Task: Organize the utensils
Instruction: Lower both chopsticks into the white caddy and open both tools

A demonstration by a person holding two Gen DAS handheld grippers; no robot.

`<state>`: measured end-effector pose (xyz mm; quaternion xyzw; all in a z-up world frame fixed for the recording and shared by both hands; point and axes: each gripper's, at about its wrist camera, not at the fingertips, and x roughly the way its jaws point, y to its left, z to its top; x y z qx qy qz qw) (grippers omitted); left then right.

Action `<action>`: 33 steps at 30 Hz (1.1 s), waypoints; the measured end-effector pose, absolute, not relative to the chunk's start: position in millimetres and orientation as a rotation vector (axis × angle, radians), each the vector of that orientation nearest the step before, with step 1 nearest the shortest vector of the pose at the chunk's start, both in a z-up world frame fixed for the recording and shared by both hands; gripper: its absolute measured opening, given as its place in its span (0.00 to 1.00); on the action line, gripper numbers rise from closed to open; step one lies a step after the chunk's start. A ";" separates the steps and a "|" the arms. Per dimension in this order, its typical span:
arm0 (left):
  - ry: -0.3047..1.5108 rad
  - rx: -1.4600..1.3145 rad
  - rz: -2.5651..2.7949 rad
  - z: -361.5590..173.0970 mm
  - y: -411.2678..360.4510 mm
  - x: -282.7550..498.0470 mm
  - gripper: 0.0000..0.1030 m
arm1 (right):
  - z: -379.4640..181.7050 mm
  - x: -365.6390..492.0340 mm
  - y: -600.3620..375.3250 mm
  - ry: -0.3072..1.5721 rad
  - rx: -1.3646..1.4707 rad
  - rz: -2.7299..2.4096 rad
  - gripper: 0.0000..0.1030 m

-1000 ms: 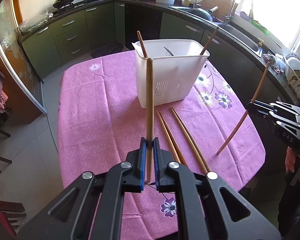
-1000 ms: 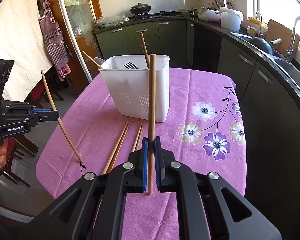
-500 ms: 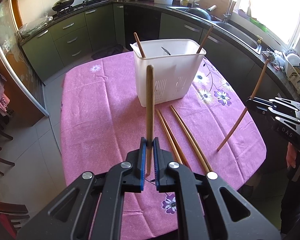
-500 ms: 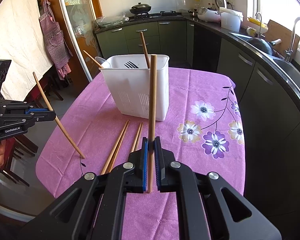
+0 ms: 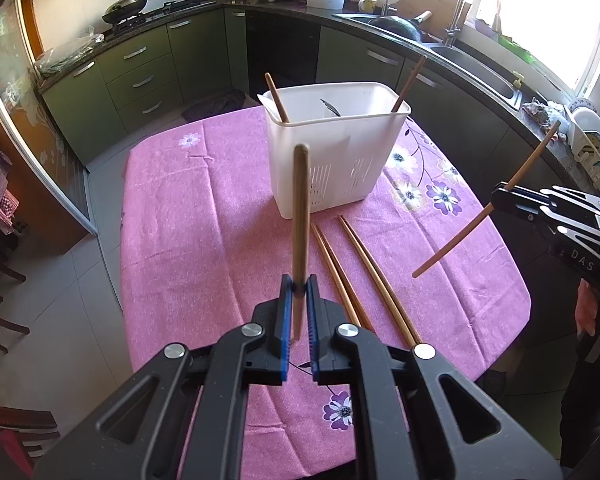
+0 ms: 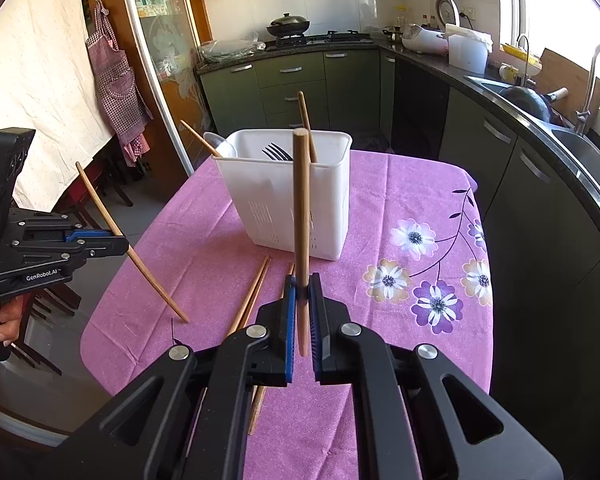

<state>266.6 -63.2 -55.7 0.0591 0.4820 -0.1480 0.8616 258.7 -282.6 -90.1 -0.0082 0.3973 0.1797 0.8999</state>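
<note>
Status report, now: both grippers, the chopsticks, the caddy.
Left gripper shut on a chopstick; right gripper shut on another chopstick. Both off the table, short of the white caddy. Loose chopsticks on the pink cloth. Path clear.

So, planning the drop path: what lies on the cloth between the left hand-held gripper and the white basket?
In the left wrist view, loose chopsticks lie on the cloth between the left hand-held gripper and the white basket.

Sunlit kitchen, green cabinets [image 5: 140, 76], grey tiled floor [image 5: 60, 320].

Black gripper [image 5: 298, 292], blue pads [image 5: 286, 320], silver screws.
</note>
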 end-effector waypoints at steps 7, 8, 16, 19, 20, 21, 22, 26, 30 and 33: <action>0.954 0.117 -0.340 -22.1 -69.7 268.5 0.07 | -40.3 265.6 -277.0 0.742 -0.017 0.391 0.07; 0.939 0.115 -0.345 -14.3 -71.2 269.0 0.07 | -31.1 267.3 -275.9 0.729 -0.015 0.395 0.07; 0.795 0.082 -0.371 57.6 -84.7 285.3 0.07 | 37.2 291.4 -264.2 0.628 0.023 0.417 0.07; 0.747 0.053 -0.375 77.8 -87.9 297.6 0.07 | 56.7 304.6 -260.0 0.595 0.045 0.421 0.07; 0.735 0.039 -0.374 83.2 -88.1 302.3 0.07 | 61.6 309.3 -258.8 0.587 0.054 0.424 0.07; 0.722 0.025 -0.373 87.7 -88.3 307.1 0.07 | 66.8 314.6 -257.5 0.579 0.063 0.427 0.07; 0.710 0.015 -0.374 91.5 -88.5 312.4 0.07 | 70.4 319.6 -256.0 0.571 0.070 0.426 0.07; 0.656 0.025 -0.325 94.6 -93.4 335.0 0.07 | 76.8 346.9 -254.6 0.551 0.075 0.394 0.07; 0.669 0.035 -0.279 75.2 -96.8 359.9 0.07 | 55.8 381.0 -253.8 0.608 0.071 0.357 0.07; 0.723 0.039 -0.277 53.1 -99.3 375.1 0.07 | 33.4 399.9 -257.0 0.664 0.085 0.346 0.07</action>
